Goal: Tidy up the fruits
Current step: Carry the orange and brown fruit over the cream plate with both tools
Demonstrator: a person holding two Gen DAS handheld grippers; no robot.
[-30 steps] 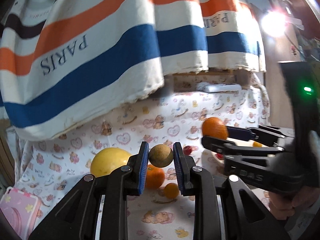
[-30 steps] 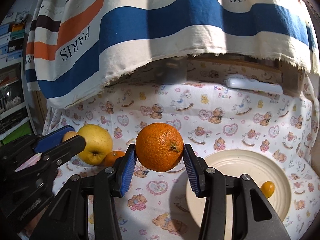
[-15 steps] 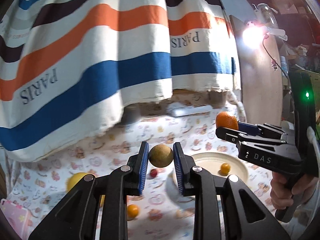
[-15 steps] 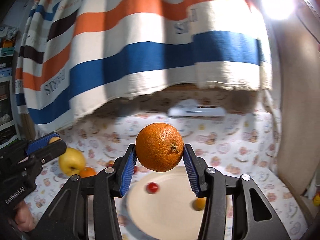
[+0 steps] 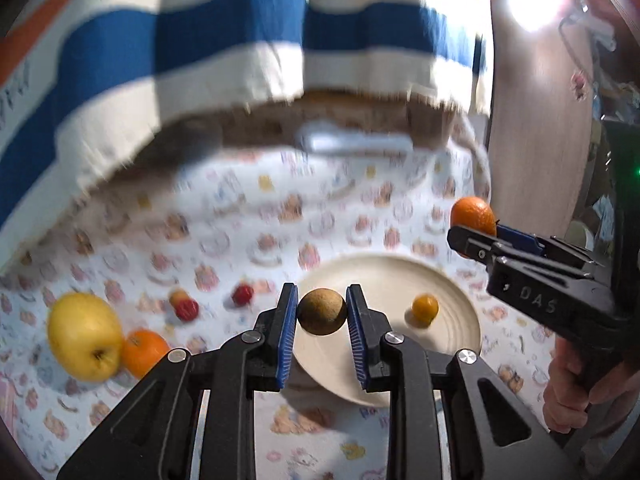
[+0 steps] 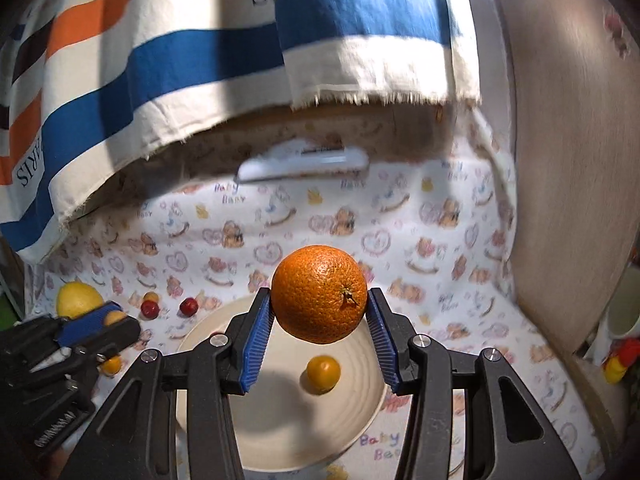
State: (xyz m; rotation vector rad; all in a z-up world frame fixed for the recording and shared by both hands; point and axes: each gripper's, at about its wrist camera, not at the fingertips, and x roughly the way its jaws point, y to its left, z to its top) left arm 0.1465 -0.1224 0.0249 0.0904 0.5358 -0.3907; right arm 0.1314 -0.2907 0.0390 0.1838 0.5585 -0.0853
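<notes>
My left gripper point(image 5: 321, 316) is shut on a small round brown fruit point(image 5: 321, 311) and holds it above the near rim of a cream plate point(image 5: 456, 304). My right gripper point(image 6: 320, 312) is shut on a large orange point(image 6: 320, 298) and holds it over the same plate point(image 6: 280, 432). The orange also shows in the left wrist view point(image 5: 473, 212). One small orange kumquat point(image 6: 323, 374) lies on the plate, also seen in the left wrist view point(image 5: 425, 309). The left gripper appears at the lower left of the right wrist view point(image 6: 100, 320).
On the bear-print cloth point(image 5: 256, 240) left of the plate lie a yellow apple point(image 5: 85, 340), a mandarin point(image 5: 144, 352) and two red cherries point(image 5: 187, 309) point(image 5: 243, 294). A striped towel point(image 5: 200, 52) hangs behind. A wooden panel point(image 6: 568, 160) stands right.
Both grippers have swung right and down toward the plate, each still holding its fruit. The plate now lies under both, and the loose fruits sit further left.
</notes>
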